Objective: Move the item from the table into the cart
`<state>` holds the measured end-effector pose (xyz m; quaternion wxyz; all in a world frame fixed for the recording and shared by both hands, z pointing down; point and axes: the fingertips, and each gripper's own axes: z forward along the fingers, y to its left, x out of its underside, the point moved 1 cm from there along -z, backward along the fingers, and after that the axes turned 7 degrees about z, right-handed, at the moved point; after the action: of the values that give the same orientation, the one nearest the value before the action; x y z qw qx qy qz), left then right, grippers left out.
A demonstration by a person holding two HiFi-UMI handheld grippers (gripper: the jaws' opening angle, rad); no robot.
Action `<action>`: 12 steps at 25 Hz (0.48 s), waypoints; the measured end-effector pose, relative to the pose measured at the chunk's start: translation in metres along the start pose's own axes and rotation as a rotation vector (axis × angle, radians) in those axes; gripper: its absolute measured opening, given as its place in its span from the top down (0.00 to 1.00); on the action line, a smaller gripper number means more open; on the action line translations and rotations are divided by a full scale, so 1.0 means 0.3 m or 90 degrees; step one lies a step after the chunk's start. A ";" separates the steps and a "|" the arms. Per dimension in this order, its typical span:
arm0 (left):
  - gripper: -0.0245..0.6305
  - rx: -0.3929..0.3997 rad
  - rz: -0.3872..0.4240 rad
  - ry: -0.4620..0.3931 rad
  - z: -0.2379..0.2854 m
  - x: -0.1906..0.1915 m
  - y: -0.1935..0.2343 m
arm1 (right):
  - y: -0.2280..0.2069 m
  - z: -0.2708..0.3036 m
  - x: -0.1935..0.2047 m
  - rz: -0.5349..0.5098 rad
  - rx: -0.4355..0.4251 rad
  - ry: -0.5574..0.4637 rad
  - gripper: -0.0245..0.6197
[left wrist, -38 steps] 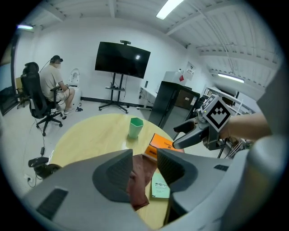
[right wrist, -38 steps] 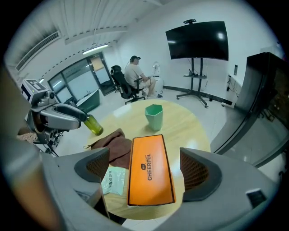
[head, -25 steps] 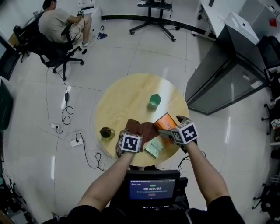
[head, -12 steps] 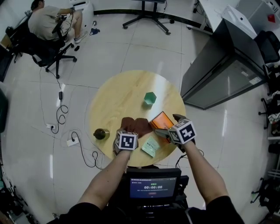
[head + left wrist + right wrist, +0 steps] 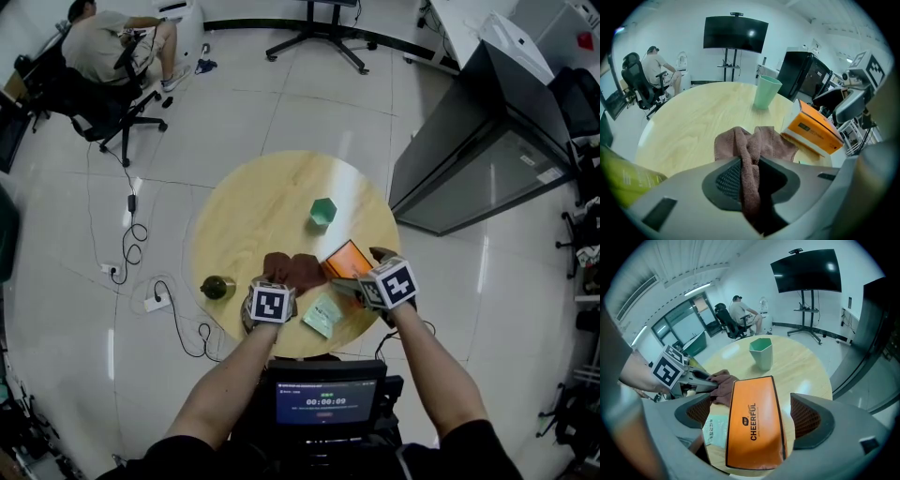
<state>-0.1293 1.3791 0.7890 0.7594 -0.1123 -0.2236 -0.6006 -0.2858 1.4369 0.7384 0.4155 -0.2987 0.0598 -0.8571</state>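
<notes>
Nearest to us, a small screen sits at 6 o'clock, below the bench. At the bench's near rim, the left gripper has its jaws pinched on a fold of the brown cloth. They have just been closing, and the cloth bunches up between the pads. The right gripper holds its jaws apart around the orange box at 4 o'clock (neither pad touches it, as far as we see). A pale green packet lies at 5 o'clock, just beside the cloth. A dark green round object sits at 8 o'clock. Farther on, a green cup stands upright towards 1 o'clock. Beyond the bench, a seated person is at 11 o'clock.
</notes>
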 end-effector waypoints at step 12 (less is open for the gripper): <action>0.82 0.010 -0.015 -0.136 -0.369 -0.074 -0.051 | 0.125 -0.119 0.001 0.003 -0.008 -0.035 0.15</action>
<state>-0.1253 1.3458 0.6802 0.7247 -0.1671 -0.3096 -0.5924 -0.2806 1.4073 0.6964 0.4171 -0.3244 0.0547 -0.8472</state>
